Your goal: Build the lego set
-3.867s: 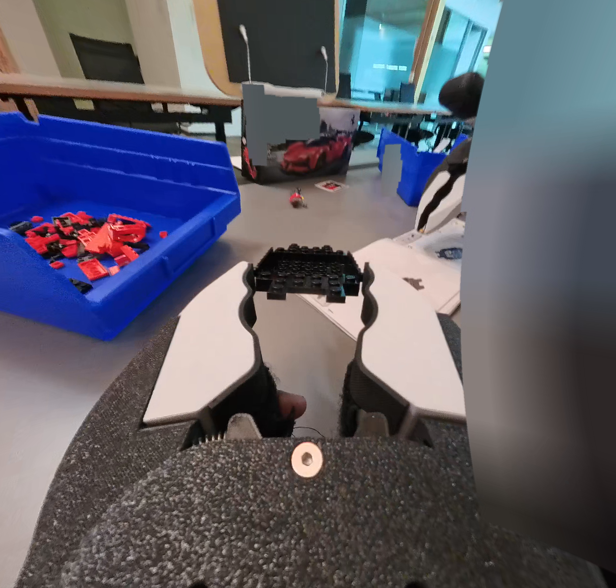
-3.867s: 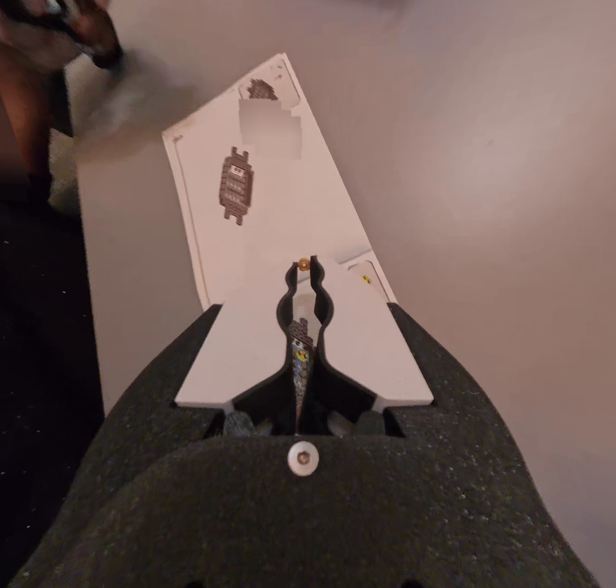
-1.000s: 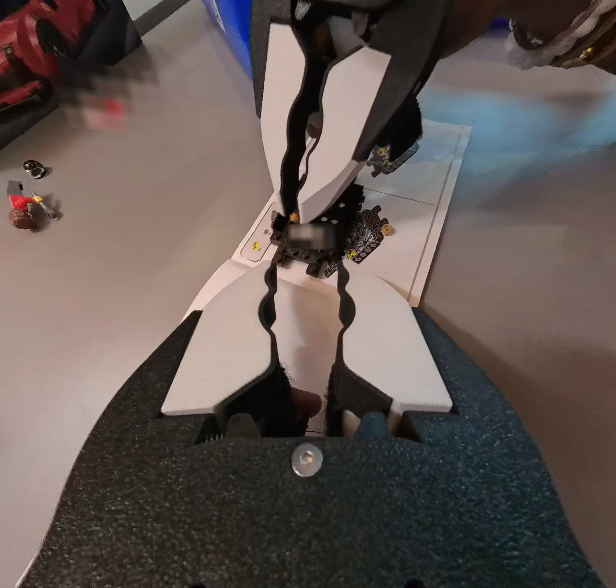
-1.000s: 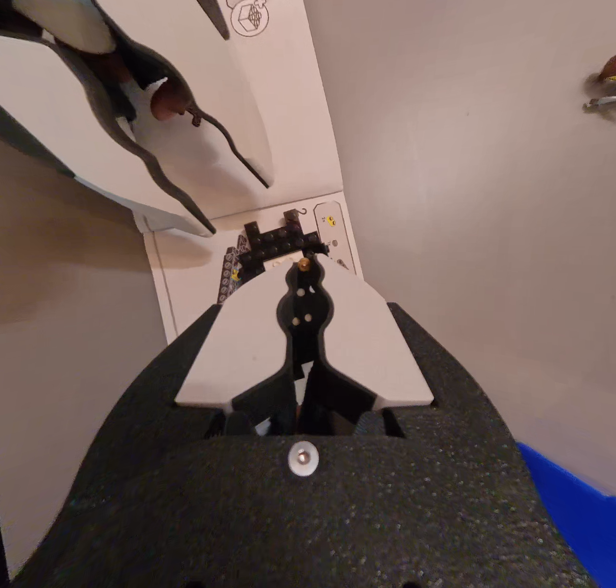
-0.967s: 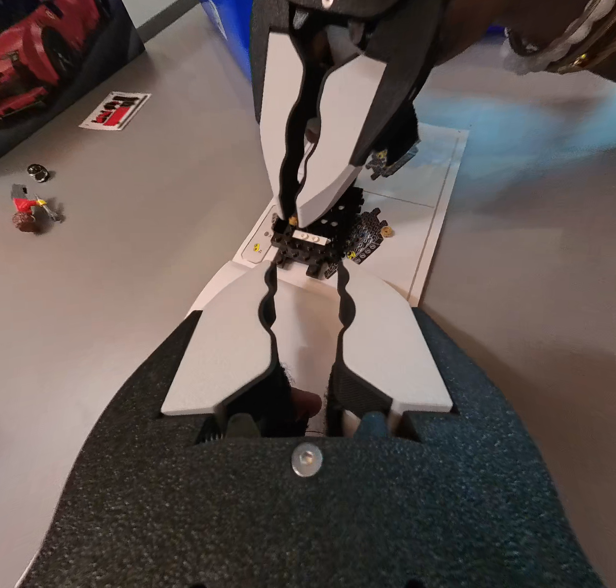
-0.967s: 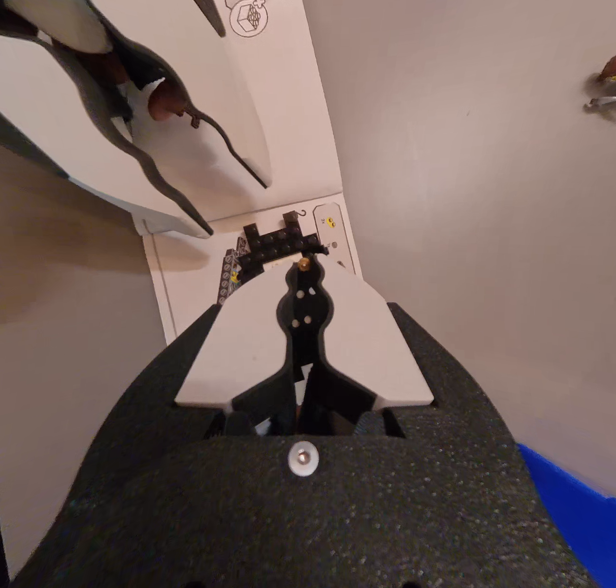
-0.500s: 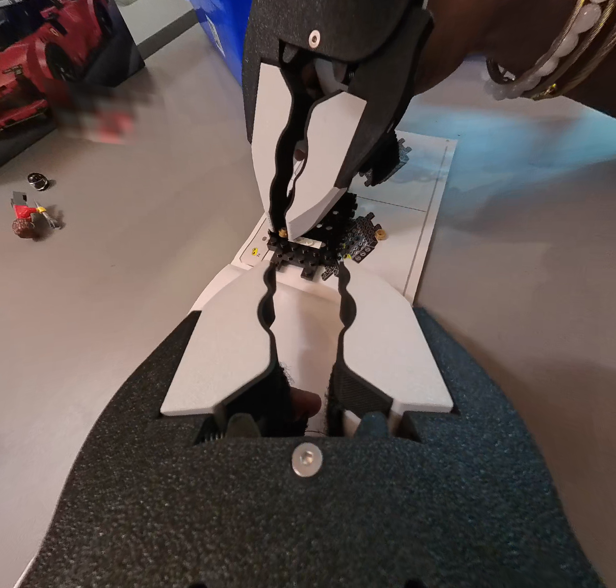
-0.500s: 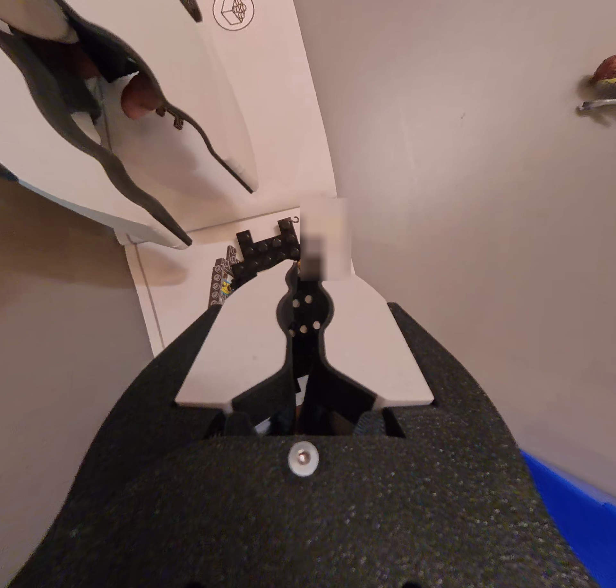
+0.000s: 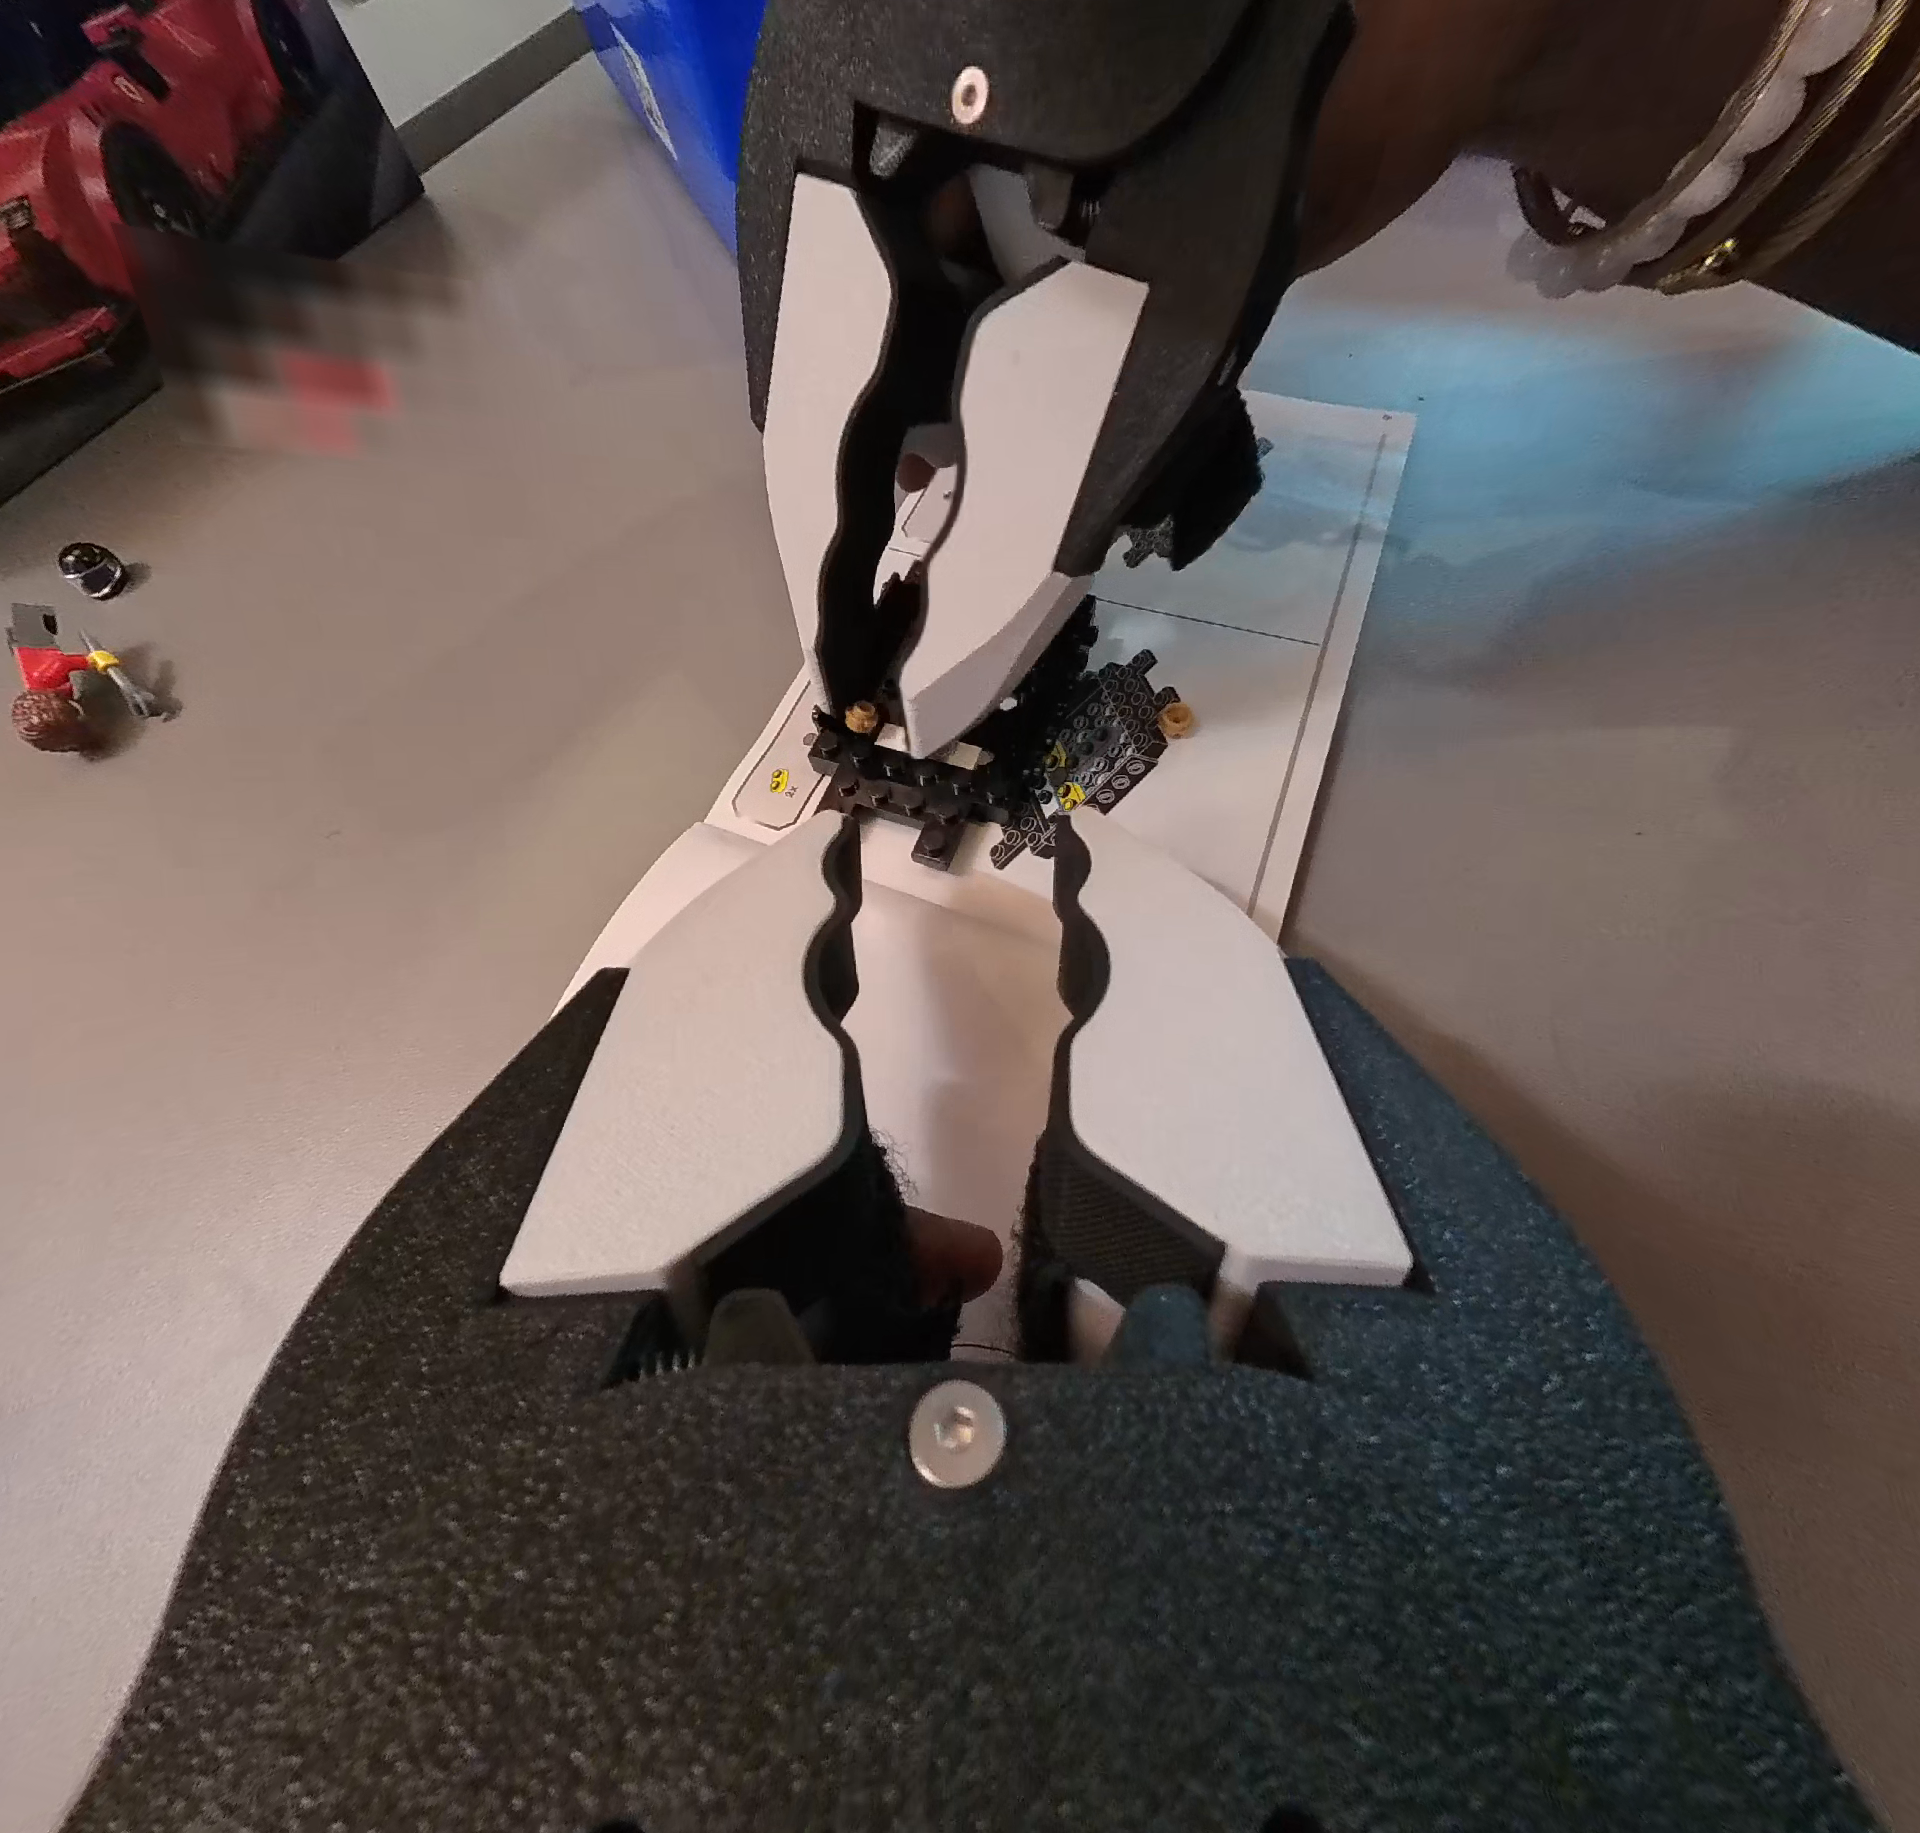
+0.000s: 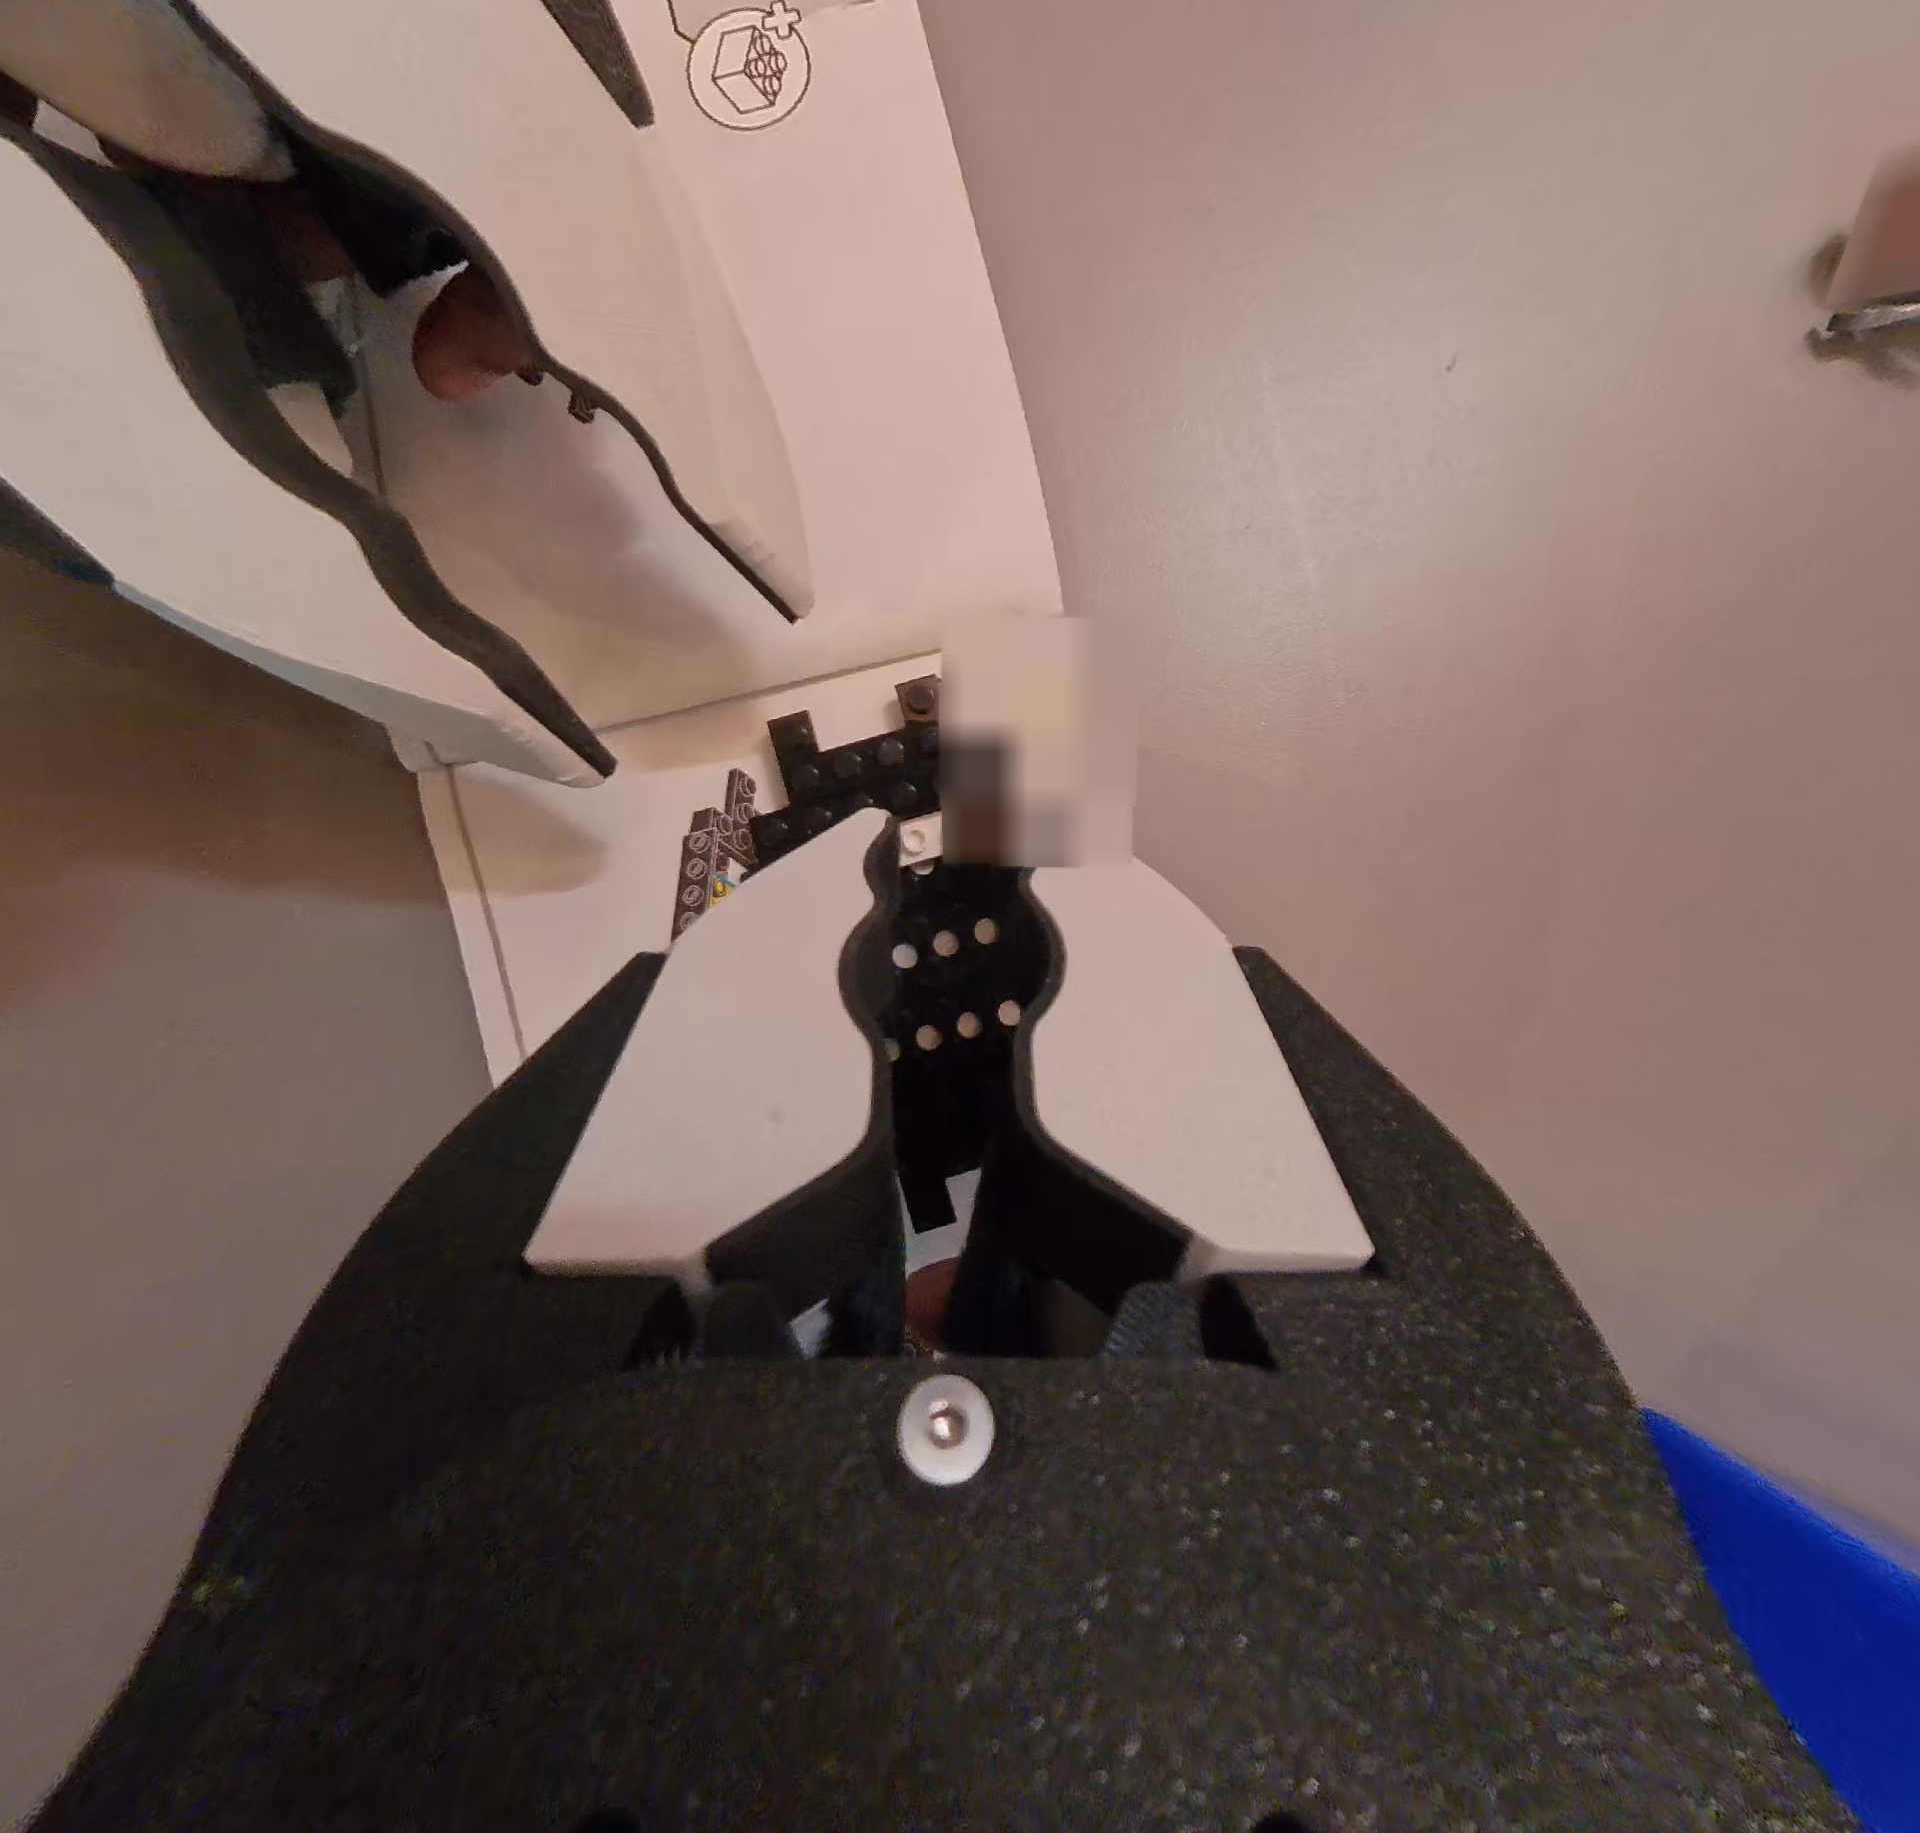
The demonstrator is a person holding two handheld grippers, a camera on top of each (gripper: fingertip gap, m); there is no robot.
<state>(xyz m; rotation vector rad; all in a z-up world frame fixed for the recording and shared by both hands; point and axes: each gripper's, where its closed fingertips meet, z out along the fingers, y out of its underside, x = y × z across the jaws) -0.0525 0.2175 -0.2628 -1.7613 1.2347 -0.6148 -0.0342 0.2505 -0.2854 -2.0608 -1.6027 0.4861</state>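
A black studded plate lies on an open white instruction booklet. It also shows in the right wrist view. My left gripper is open, with its tips just short of the plate's near edge and nothing between them. It also shows from the side in the right wrist view. My right gripper comes down from above onto the plate's far left corner with its jaws apart. A small tan round stud sits on that corner beside one finger. A small white piece lies on the plate. In the right wrist view a mosaic patch hides my right gripper's tips.
A box with a red car picture stands at the far left and a blue bin behind it. Small loose parts lie on the grey table at the left. A hand with bracelets holds the right gripper. There is about 5 cm between the tips of the two grippers.
My right gripper's jaws have opened; the tan stud they pinched now sits on the black plate. The left gripper held the plate 3.9 s ago; it now lies on the booklet.
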